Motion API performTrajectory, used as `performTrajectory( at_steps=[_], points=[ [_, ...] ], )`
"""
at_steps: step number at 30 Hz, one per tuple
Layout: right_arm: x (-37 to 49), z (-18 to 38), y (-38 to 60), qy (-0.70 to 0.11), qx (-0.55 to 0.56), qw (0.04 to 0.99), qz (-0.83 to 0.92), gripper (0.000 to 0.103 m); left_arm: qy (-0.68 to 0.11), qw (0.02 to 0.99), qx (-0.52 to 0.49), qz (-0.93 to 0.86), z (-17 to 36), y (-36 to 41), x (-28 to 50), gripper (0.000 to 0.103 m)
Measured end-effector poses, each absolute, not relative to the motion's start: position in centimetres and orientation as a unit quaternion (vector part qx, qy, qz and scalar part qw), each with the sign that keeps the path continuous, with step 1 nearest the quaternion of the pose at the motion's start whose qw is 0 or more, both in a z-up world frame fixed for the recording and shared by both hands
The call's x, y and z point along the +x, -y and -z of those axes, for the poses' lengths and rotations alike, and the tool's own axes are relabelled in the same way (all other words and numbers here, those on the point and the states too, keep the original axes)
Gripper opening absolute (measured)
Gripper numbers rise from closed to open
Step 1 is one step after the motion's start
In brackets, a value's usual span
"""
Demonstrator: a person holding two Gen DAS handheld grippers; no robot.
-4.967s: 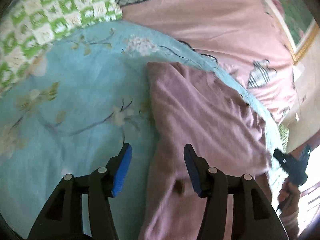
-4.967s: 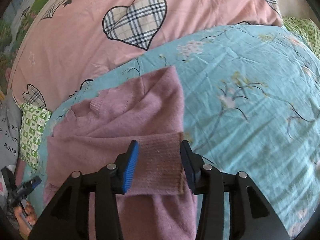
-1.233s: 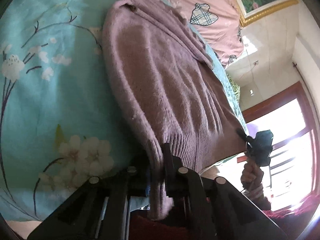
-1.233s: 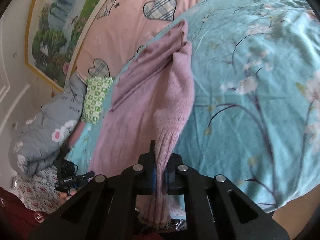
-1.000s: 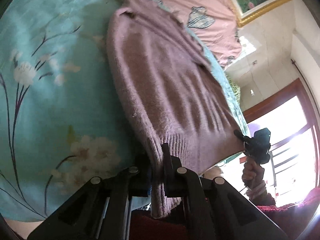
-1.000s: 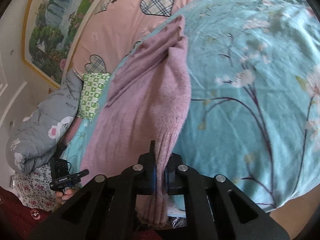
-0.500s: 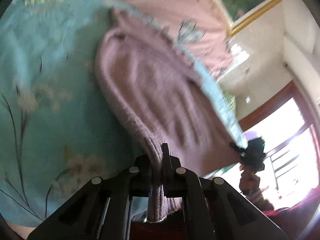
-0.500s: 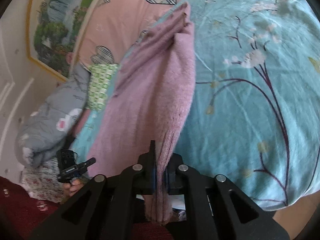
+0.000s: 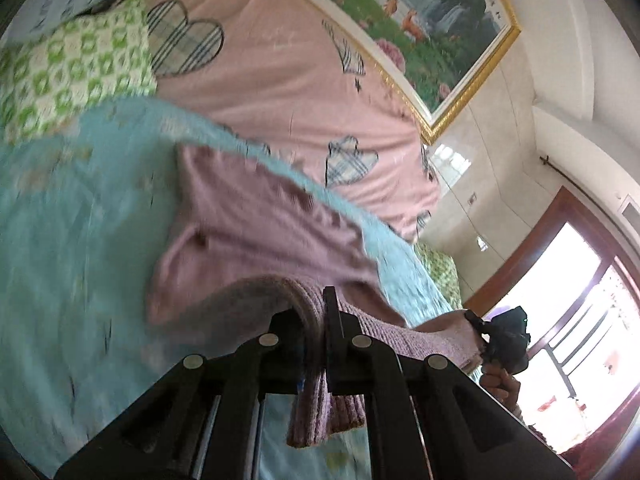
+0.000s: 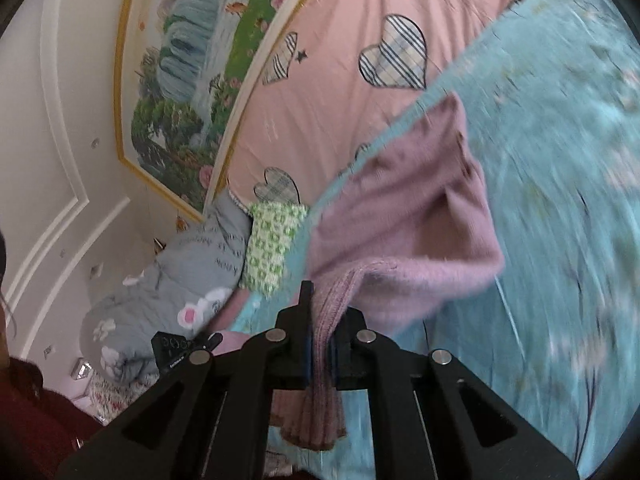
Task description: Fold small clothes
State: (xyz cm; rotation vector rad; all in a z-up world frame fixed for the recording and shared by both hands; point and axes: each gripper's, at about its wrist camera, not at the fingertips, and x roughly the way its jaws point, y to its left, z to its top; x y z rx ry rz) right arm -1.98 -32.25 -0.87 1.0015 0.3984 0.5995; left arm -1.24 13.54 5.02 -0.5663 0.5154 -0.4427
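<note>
A mauve knitted sweater (image 9: 256,224) lies on the turquoise floral bedspread (image 9: 72,216), its ribbed hem raised off the bed. My left gripper (image 9: 318,316) is shut on one hem corner, the ribbing hanging out below the jaws. In the right wrist view the same sweater (image 10: 420,232) bends back over itself, and my right gripper (image 10: 322,320) is shut on the other hem corner. The right gripper (image 9: 505,336) also shows in the left wrist view, in a hand, with the hem stretched toward it. The left gripper (image 10: 182,350) shows low on the left of the right wrist view.
A pink quilt with plaid hearts (image 9: 280,64) lies behind the sweater, with a green checked pillow (image 9: 68,68) beside it. A grey bundle of bedding (image 10: 176,272) sits at the bed's far side. A framed landscape painting (image 9: 416,20) hangs on the wall; a bright window (image 9: 576,312) is at right.
Both grippers have risen with the hem and tilted up toward the wall. The sweater's lower half has lifted off the bedspread and folded toward its upper part.
</note>
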Motion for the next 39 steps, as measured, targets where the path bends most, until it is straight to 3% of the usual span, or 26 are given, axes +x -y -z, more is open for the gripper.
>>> performTrajectory(
  at_steps=[12,22,29,33,35,36,38,39],
  points=[
    [14.5,-1.7,34.3,-0.216,0.475,0.827,-0.210,0.007,-0.243,0.912,-0.283,0.171,-7.1,-15.6,15.7,0.004],
    [27.6,1.5,35.7,-0.267,0.473,0.828,-0.140,0.007,-0.293,0.909,-0.271,0.117,-2.8,-17.1,29.5,0.004],
    [32.8,6.1,35.6,-0.335,0.467,0.812,-0.099,0.010,-0.354,0.891,-0.273,0.079,2.3,-18.0,34.8,0.008],
    [32.4,6.7,36.6,-0.323,0.500,0.795,-0.118,0.011,-0.345,0.891,-0.281,0.086,1.7,-18.9,34.0,0.014],
    [31.4,6.3,37.6,-0.312,0.510,0.793,-0.119,0.016,-0.338,0.900,-0.263,0.086,0.3,-18.9,32.8,0.029],
    [31.1,5.9,37.7,-0.308,0.511,0.794,-0.117,0.019,-0.332,0.905,-0.254,0.082,-0.5,-18.8,32.0,0.032],
    [29.5,4.9,38.6,-0.290,0.510,0.803,-0.103,0.044,-0.322,0.910,-0.242,0.101,-2.1,-18.1,30.1,0.033],
    [28.2,4.2,39.1,-0.272,0.510,0.811,-0.095,0.051,-0.324,0.909,-0.234,0.117,-2.9,-17.3,29.4,0.033]
  ],
)
